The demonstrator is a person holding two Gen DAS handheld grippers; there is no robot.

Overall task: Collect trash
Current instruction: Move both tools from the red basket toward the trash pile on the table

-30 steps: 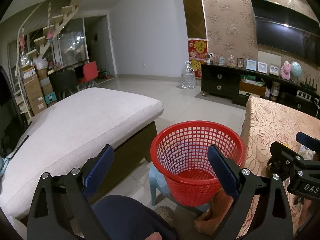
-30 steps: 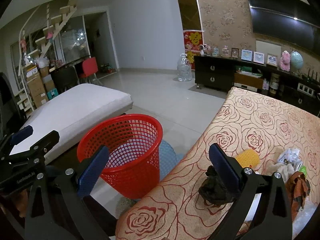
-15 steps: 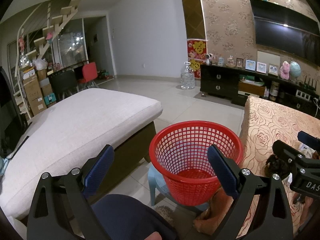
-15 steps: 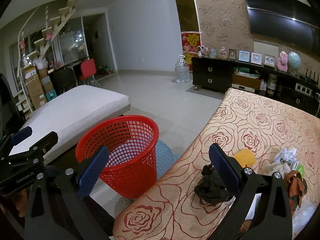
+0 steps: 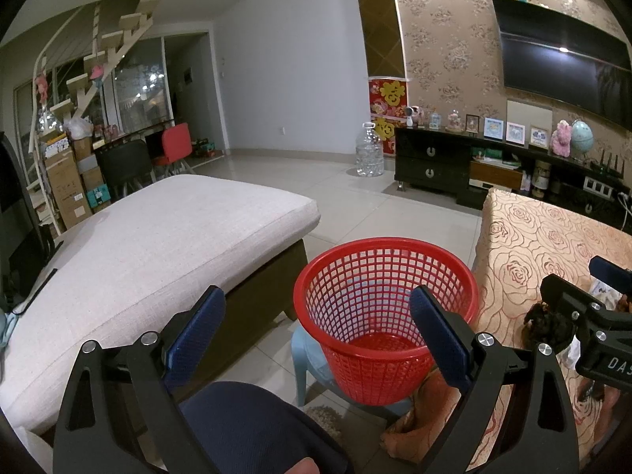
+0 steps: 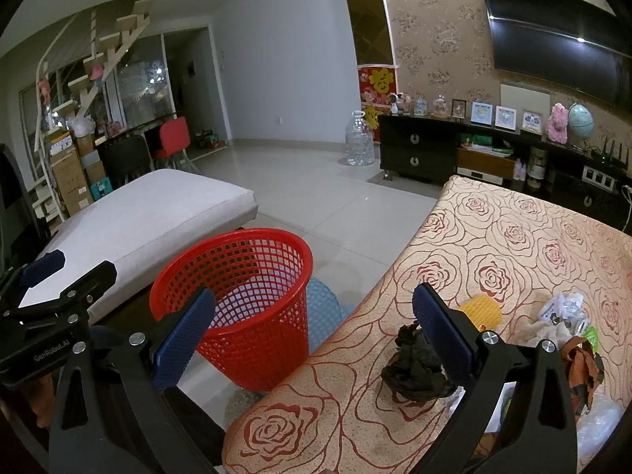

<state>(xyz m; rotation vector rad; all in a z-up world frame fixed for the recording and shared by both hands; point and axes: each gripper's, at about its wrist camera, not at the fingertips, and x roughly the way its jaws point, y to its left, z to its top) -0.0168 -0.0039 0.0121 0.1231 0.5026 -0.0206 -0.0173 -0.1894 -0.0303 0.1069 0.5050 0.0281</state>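
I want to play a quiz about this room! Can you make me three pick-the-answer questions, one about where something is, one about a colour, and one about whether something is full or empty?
1. Where does the basket stand?
A. on the sofa
B. on the floor beside the rose-patterned table
C. on the TV cabinet

2. What colour is the basket?
A. red
B. green
C. white

3. What is in the basket now?
A. lots of trash
B. water
C. nothing

Answers:
1 B, it stands on the floor, next to the table edge.
2 A, its mesh is bright red.
3 C, the left wrist view shows its bare bottom; the dark crumpled trash lies on the table.
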